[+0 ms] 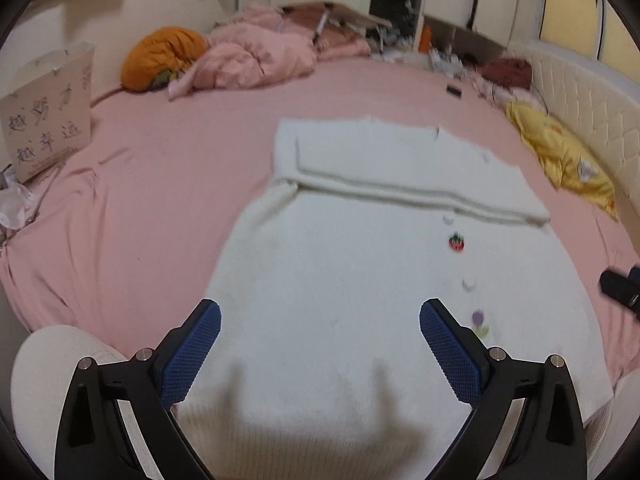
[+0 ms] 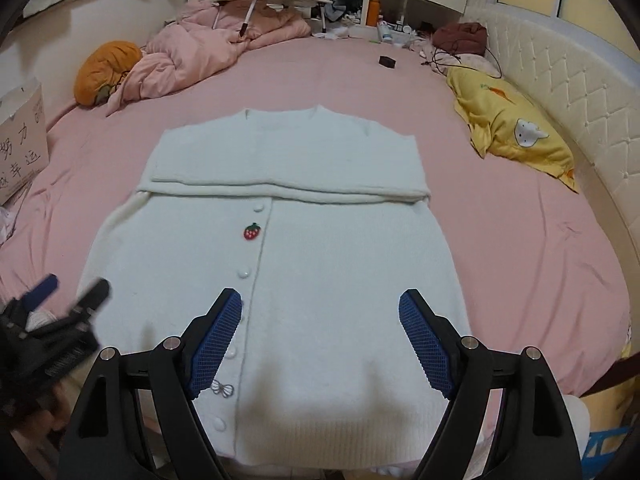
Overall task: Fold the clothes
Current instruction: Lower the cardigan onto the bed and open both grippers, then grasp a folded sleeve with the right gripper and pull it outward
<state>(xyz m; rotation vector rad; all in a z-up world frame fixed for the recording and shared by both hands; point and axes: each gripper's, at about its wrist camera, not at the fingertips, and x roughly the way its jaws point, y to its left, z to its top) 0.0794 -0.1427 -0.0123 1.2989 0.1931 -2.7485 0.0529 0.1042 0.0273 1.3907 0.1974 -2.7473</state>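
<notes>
Left gripper (image 1: 320, 320): fingers spread wide, nothing between them, held above the near hem of the cardigan (image 1: 360, 272), aimed forward and down toward the far side of the bed (image 1: 160, 168). In the right view it shows blurred at the left, over the cardigan's left edge, jaws apart.

Right gripper (image 2: 320, 312): fingers also spread wide, holding nothing, held above the near part of the cardigan, aimed the same way. Its left finger (image 2: 216, 340) sits in line with the button row. In the left view only its tip shows, at the right edge, beside the cardigan.

Cardigan (image 2: 288, 248): white knit, lying flat on the pink bed, middle of the sheet. Long axis runs from the near edge toward the far edge; neckline points away, ribbed hem lies nearest the grippers. Both sleeves are folded across the chest, making a straight band from side to side. Button row runs along the long axis, left of centre, with a strawberry patch (image 2: 252, 231) beside it and a butterfly patch (image 2: 223, 389) nearer the hem.

Around it: yellow pillow (image 2: 516, 128) along the right edge by the padded headboard (image 2: 560, 80); pink quilt (image 2: 188, 60) and orange cushion (image 2: 104, 70) at the far left corner; paper bag (image 2: 20, 148) at the left edge
</notes>
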